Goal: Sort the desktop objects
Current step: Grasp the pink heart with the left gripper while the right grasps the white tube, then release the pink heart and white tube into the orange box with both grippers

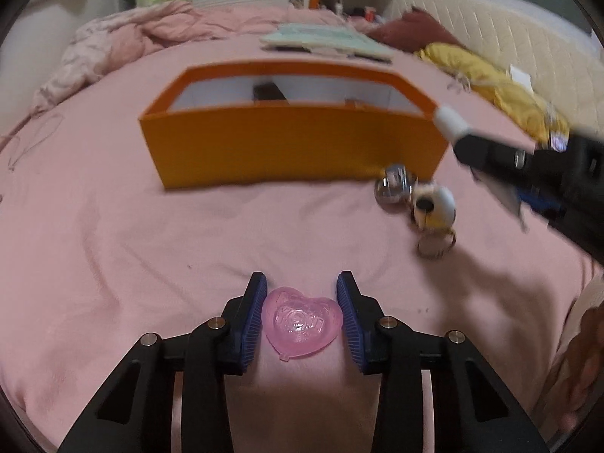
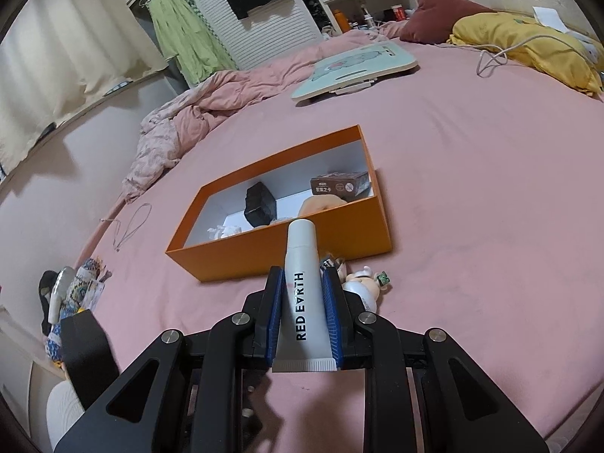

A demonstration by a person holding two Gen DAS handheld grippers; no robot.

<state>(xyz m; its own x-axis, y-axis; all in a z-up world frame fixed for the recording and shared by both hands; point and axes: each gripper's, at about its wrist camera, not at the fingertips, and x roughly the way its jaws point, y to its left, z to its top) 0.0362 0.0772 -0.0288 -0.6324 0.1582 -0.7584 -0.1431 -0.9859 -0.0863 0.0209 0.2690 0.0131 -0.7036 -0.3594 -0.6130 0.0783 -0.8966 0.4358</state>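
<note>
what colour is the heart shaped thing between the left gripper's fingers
Translucent pink, with an embossed pattern on top. The heart-shaped case shows best in the left wrist view.

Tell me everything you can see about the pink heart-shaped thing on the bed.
The pink heart looks like translucent plastic, with a raised relief pattern in its middle and a small tab at its pointed tip. It lies flat on the pink bedsheet, point toward the camera. It sits between the blue ribbed pads of the left gripper, which touch or nearly touch its two sides. It lies in front of the orange box, apart from it.

Heart charm (image 1: 302,321) before box (image 1: 294,143), on bed (image 1: 132,245)
</note>
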